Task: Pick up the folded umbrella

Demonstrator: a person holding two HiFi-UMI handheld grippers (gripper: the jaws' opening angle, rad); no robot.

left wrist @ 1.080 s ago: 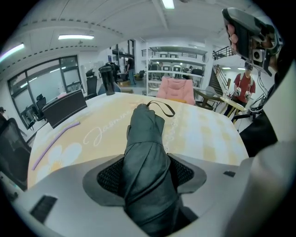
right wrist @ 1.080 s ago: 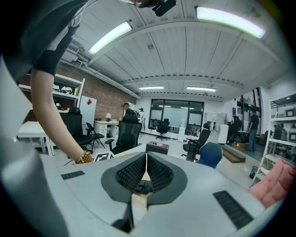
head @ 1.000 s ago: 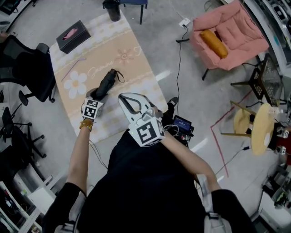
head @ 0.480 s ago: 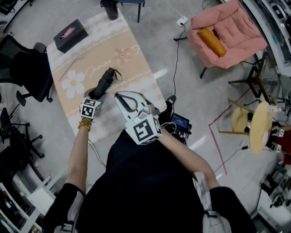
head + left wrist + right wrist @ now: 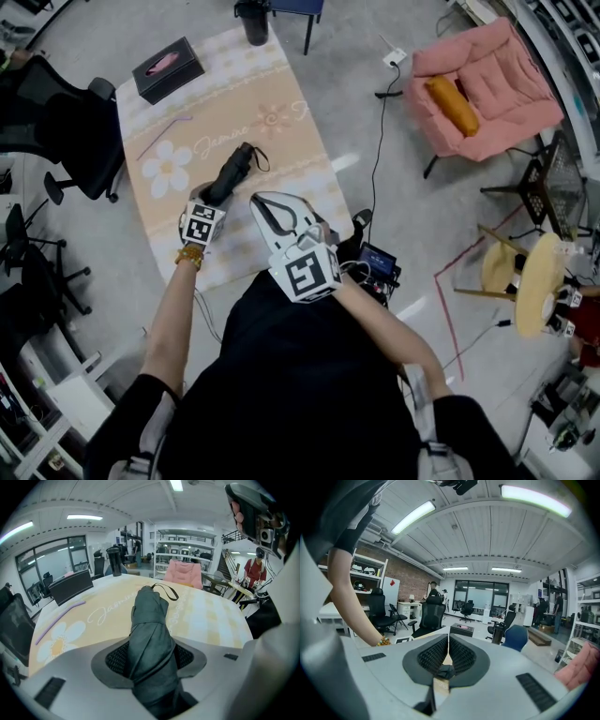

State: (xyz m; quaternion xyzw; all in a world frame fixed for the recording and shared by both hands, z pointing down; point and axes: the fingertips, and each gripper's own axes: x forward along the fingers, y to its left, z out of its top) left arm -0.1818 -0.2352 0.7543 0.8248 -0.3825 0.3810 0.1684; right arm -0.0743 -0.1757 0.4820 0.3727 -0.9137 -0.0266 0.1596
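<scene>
Folded umbrella point(image 5: 231, 172) lies on flower-print table point(image 5: 281, 131), not yet lifted. Left gripper point(image 5: 208, 197): jaws just been closing around its near end, pads seem to meet fabric both sides, so grip looks made. Right gripper point(image 5: 447, 654): jaws pressed together, empty, held aside. Left to do: lift.

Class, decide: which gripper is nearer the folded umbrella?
Left. The left gripper has just been closing its jaws onto the folded umbrella between them; the right gripper, shut on nothing, hangs apart beside it.
</scene>
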